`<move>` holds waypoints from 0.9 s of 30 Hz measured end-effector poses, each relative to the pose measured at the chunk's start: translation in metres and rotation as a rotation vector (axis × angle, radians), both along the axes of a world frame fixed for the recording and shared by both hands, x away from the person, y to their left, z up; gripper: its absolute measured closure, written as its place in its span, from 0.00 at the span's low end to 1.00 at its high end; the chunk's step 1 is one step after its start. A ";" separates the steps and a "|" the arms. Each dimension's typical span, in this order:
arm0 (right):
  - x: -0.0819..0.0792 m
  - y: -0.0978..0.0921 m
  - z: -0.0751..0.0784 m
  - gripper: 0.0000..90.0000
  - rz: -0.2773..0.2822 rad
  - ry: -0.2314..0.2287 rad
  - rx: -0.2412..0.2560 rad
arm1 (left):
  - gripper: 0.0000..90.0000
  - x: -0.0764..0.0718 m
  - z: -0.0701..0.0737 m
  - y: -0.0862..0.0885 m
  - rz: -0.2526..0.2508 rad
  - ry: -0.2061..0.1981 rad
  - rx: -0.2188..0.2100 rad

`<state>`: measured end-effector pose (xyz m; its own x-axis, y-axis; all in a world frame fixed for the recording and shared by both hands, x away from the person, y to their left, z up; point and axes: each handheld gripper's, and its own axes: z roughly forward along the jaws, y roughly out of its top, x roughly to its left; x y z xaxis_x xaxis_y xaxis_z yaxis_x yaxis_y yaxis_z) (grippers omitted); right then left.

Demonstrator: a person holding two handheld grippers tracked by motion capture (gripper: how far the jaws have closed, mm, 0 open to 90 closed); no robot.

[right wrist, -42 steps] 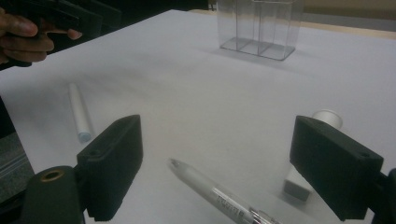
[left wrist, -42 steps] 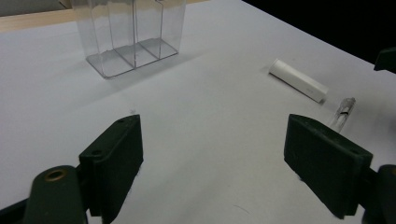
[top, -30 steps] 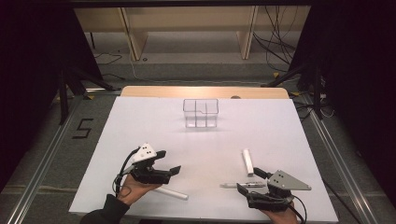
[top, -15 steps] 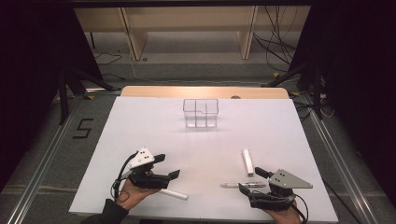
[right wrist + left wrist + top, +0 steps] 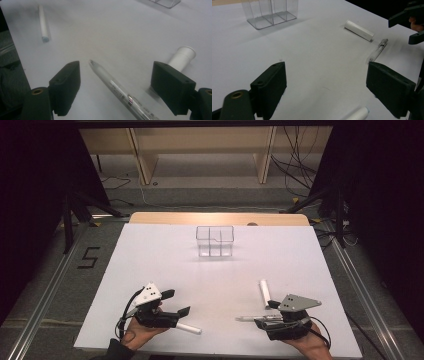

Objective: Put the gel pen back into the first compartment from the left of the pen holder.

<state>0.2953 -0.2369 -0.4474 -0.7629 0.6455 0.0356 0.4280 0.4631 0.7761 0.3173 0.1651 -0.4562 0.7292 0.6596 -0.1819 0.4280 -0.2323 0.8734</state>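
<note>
The right gripper [image 5: 264, 315] stands wide open around a clear plastic pen [image 5: 117, 91] lying on the white desk [image 5: 165, 265]. The left gripper [image 5: 176, 303], also open, hovers over a white cylindrical marker [image 5: 189, 328] at seven o'clock.

white tubes [image 5: 264, 291], clear pen [image 5: 252, 318], black fingers [image 5: 65, 85].

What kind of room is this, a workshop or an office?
Probably a lab recording bench: a bare white table ringed by black curtains, loose cables on the floor, and a person working a left claw and right claw.
</note>
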 end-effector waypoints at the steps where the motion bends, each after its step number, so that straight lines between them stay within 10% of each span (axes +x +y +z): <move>1: 0.002 0.001 0.001 0.28 0.010 0.007 -0.019 | 0.18 0.000 0.000 0.000 -0.002 0.000 0.005; 27: 0.029 0.036 -0.008 0.48 0.149 0.117 -0.349 | 0.18 0.000 -0.003 0.002 0.003 -0.004 0.014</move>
<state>0.3245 -0.2011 -0.4555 -0.8527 0.5171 -0.0743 0.4126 0.7539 0.5112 0.3170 0.1671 -0.4594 0.7277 0.6645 -0.1699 0.4253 -0.2428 0.8719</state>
